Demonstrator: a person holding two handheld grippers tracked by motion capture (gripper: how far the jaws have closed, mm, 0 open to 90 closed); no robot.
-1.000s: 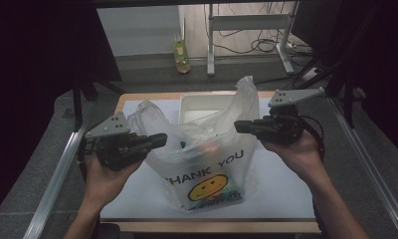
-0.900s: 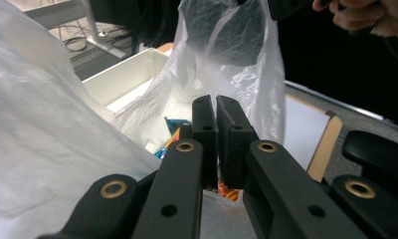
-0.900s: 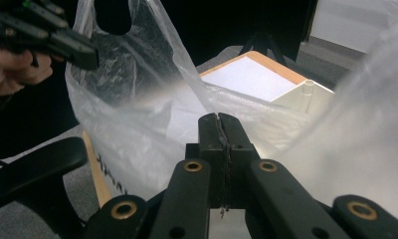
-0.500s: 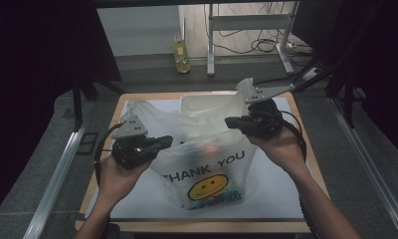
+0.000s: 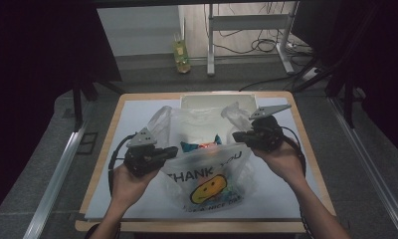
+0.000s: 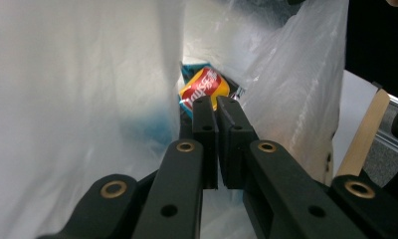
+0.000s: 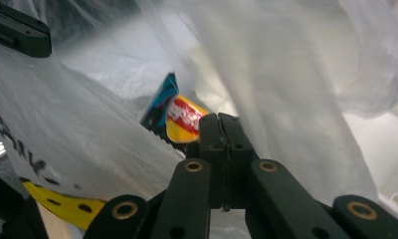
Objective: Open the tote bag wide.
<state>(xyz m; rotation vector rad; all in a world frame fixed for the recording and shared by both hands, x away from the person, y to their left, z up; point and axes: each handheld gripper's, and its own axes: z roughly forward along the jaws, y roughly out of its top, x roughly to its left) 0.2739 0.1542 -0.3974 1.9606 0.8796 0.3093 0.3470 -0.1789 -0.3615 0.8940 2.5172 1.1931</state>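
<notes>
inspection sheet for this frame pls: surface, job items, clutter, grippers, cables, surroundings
Surface: wooden table with a white sheet over it.
Job's things: white plastic bag, printed THANK YOU with a smiley, standing with its mouth open; snack packet inside it.
Clutter: shallow white tray behind the bag.
Grippers: left gripper shut on the bag's near-left rim; right gripper shut on its right rim. In both gripper views the fingers are pressed together on thin film.
Cables: black cable loops from the left gripper; another trails from the right; loose cables on the floor beyond.
Surroundings: bottle on the floor, metal frame legs, dark curtains at both sides.
</notes>
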